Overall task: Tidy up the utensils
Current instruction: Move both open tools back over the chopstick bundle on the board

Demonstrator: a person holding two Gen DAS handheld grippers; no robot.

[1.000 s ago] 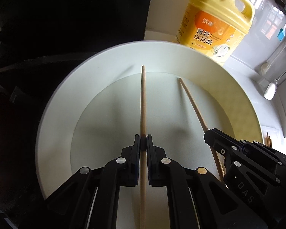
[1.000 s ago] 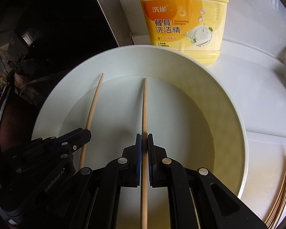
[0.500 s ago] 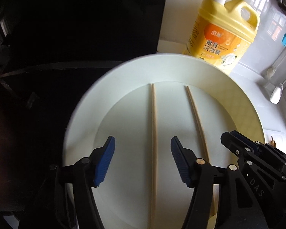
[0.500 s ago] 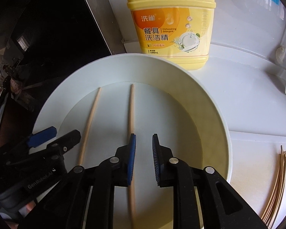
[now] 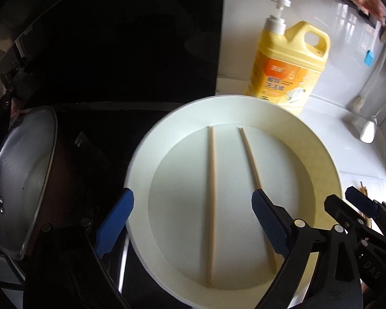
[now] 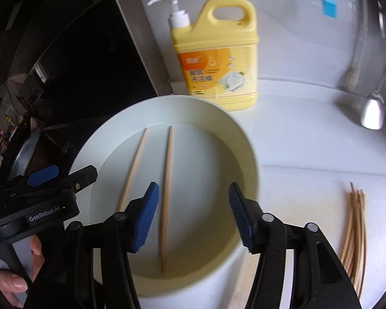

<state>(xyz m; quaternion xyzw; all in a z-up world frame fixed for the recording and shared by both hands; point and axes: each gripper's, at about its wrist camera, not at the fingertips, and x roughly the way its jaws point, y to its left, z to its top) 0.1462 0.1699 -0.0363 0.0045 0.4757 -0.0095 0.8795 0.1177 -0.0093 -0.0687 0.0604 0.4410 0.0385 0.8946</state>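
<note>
Two chopsticks (image 5: 211, 203) lie side by side, apart, in the plate (image 5: 324, 159). The detergent bottle (image 6: 218, 59) stands just behind the plate. A chopstick bundle (image 6: 353, 229) lies on the counter (image 6: 308, 141) to the plate's right. A pan (image 5: 20, 180) sits to its left.

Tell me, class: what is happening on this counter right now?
A person holds a gripper in each hand above a white plate. Two chopsticks lie side by side on it, free of any grip. The left gripper and right gripper are both opening, their pads clear of the sticks. More chopsticks wait beside the plate.
</note>
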